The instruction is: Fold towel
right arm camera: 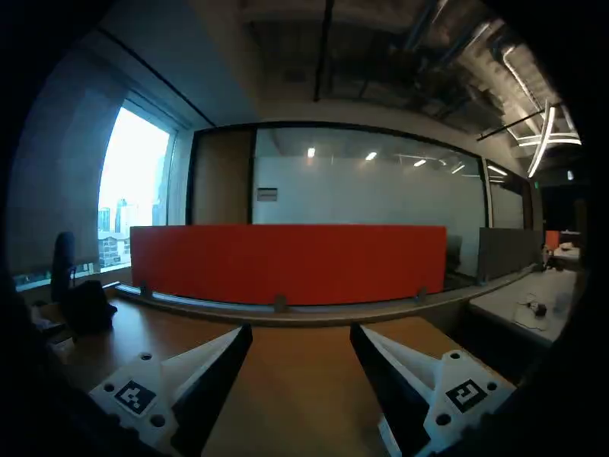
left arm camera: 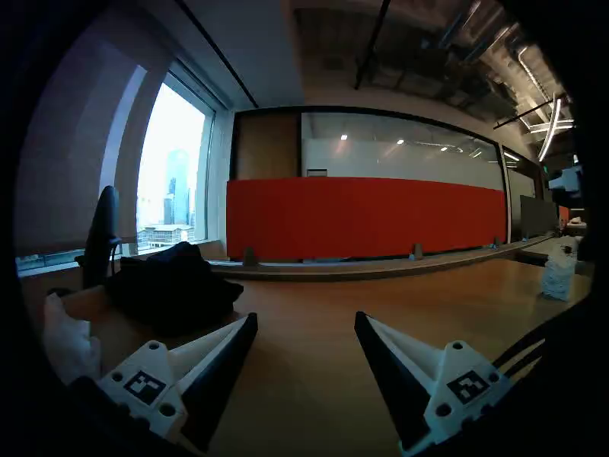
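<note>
Above a wooden desk (left arm camera: 320,365), left gripper (left arm camera: 304,315) held level, fingers spread wide, nothing between them. Just beyond its left finger, a black cloth heap (left arm camera: 171,289). At the desk's far right, well apart, a white stack (left arm camera: 559,270), perhaps folded towels, too small to tell. In the right gripper view, right gripper (right arm camera: 301,327) likewise spread and empty, facing a red partition (right arm camera: 289,263).

txt: none legible | wall sign (right arm camera: 266,194): too small/blurred to rd
</note>
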`<state>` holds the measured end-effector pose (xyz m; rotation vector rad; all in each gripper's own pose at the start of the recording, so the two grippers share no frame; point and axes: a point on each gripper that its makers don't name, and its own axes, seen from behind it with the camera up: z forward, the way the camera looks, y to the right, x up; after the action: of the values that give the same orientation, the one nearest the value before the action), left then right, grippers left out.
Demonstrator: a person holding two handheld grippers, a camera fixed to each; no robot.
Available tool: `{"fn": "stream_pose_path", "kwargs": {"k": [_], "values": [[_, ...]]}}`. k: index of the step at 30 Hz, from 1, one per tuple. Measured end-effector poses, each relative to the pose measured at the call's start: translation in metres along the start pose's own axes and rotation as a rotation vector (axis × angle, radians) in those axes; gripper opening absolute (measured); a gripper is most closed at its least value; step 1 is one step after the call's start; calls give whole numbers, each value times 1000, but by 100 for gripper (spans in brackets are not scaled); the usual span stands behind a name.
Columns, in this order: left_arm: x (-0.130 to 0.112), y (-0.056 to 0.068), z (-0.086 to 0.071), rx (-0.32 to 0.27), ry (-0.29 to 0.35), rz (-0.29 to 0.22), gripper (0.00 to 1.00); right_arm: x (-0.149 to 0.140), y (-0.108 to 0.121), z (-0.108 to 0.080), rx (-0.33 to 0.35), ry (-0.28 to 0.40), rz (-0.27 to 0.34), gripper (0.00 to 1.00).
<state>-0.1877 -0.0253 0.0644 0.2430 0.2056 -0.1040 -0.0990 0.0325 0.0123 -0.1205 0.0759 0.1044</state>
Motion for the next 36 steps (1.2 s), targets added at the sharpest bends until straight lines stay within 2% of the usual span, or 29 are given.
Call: {"fn": "stream_pose_path", "kwargs": {"k": [6, 14, 19, 29, 36], "values": [[-1, 0, 0, 0, 0, 0, 95, -29, 17, 0, -41, 6, 29, 99], [-1, 0, 0, 0, 0, 0, 94, -63, 12, -1, -5, 20, 53, 99], [-1, 0, 1, 0, 0, 0, 94, -86, 13, -1, -11, 7, 68, 99], [0, 0, 1, 0, 0, 0, 94, -117, 19, -1, -23, -10, 72, 99], [-1, 0, 0, 0, 0, 0, 94, -125, 18, -1, -16, 0, 59, 99]]}}
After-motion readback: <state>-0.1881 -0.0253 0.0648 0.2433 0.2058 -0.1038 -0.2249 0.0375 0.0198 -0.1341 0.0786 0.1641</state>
